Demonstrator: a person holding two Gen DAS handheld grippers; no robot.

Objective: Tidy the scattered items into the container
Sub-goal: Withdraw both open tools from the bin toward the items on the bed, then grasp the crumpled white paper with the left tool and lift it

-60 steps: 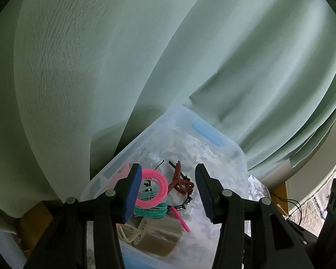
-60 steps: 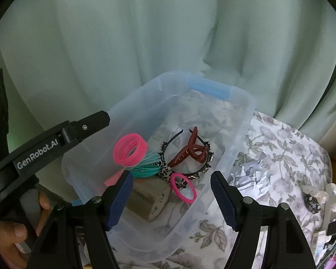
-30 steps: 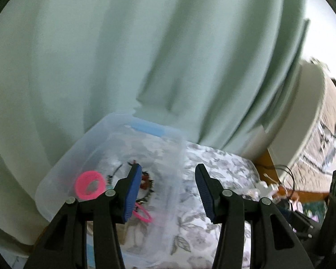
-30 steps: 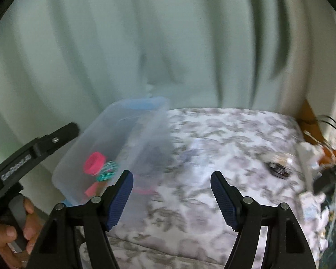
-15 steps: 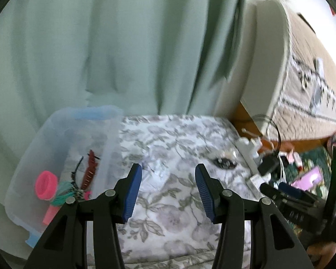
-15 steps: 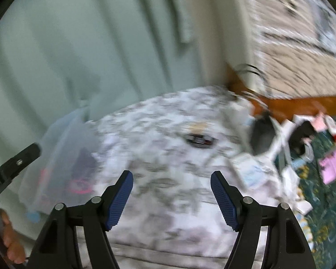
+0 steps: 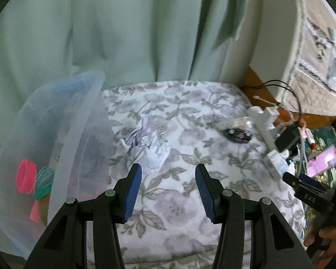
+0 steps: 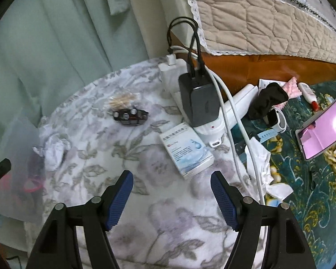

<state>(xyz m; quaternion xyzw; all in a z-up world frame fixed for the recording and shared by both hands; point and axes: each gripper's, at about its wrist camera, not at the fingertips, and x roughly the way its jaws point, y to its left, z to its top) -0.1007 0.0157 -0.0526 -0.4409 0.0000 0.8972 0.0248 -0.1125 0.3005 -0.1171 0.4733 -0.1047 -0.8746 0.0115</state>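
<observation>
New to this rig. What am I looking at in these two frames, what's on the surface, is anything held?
There is no robot arm: a person holds a handheld two-finger gripper in each hand, and each carries a fisheye camera that looks along its fingers. The left gripper and the right gripper both stand open with nothing between their blue fingers.

Below is a floral cloth. On it lie a crumpled paper, a dark hair clip and a small white box, with a power strip and charger behind. At the left stands the clear plastic container, with a pink hair tie and other small items inside.
</observation>
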